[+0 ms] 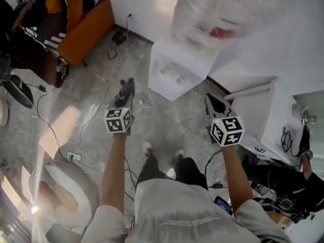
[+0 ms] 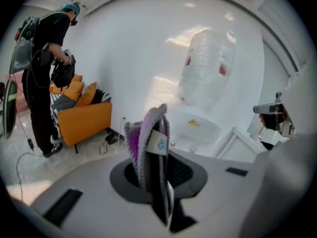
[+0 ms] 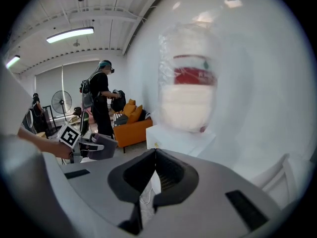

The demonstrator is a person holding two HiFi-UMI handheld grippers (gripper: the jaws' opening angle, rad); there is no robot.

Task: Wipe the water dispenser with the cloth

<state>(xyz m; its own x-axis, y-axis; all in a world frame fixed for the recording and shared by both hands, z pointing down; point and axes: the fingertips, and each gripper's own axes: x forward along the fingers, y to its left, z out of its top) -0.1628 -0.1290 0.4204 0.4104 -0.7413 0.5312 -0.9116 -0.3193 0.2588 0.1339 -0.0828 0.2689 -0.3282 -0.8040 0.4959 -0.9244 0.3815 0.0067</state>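
In the head view, the left hand-held gripper (image 1: 128, 86) and the right hand-held gripper (image 1: 212, 103) are held over the floor (image 1: 101, 85), both short of the white water dispenser (image 1: 174, 70) and not touching it. Only a dark strip of the cloth (image 1: 125, 92) is made out there. In the left gripper view, the cloth (image 2: 147, 145) is seen clamped upright between the jaws, with purple and grey folds and a white tag (image 2: 159, 144), the dispenser (image 2: 198, 125) standing beyond it. In the right gripper view, the jaws are seen brought together at the tips with nothing between them, and a red band is shown on the bottle (image 3: 188, 93). A standing person (image 3: 101, 100) beside an orange sofa (image 3: 131, 125) is shown clearly in the gripper views only.
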